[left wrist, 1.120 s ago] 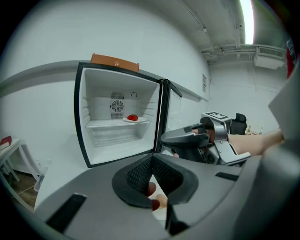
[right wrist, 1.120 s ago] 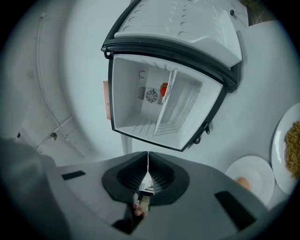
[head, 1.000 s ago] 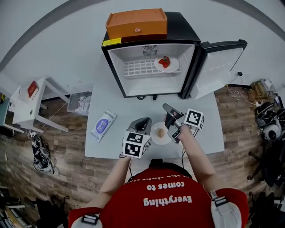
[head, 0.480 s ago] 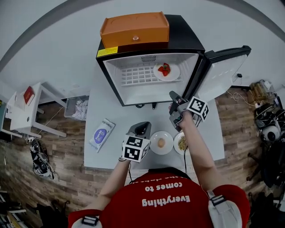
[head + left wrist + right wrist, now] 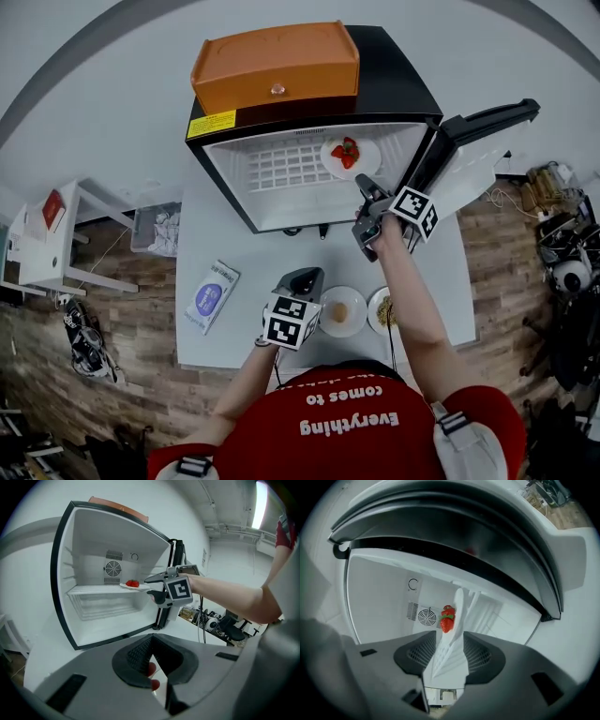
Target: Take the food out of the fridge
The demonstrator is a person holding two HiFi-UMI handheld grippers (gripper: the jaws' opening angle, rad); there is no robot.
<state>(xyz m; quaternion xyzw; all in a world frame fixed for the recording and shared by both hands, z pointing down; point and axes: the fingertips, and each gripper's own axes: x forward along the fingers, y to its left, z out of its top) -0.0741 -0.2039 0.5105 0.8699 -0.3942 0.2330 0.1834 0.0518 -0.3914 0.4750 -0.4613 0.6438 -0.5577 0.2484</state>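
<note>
A white plate of strawberries point(image 5: 349, 155) sits on the wire shelf at the back right of the open fridge point(image 5: 225, 173). My right gripper point(image 5: 362, 187) reaches into the fridge mouth just in front of that plate. Its jaws have just been opening and stand open. In the right gripper view, the plate point(image 5: 457, 616) shows edge-on in line with the gap of the right gripper point(image 5: 449, 644), and no pad presses on it. My left gripper point(image 5: 302, 278) hangs shut over the table, empty, near a plate with a pale food item point(image 5: 339, 312).
A second plate of food point(image 5: 382, 309) lies under my right forearm. A blue-and-white packet point(image 5: 211, 292) is at the table's left. An orange box point(image 5: 272, 66) sits on top of the fridge. The fridge door point(image 5: 469, 159) stands open to the right.
My right gripper has moved from the plates on the table up into the fridge mouth, uncovering the second plate. My left gripper has drifted slightly toward the table's near edge.
</note>
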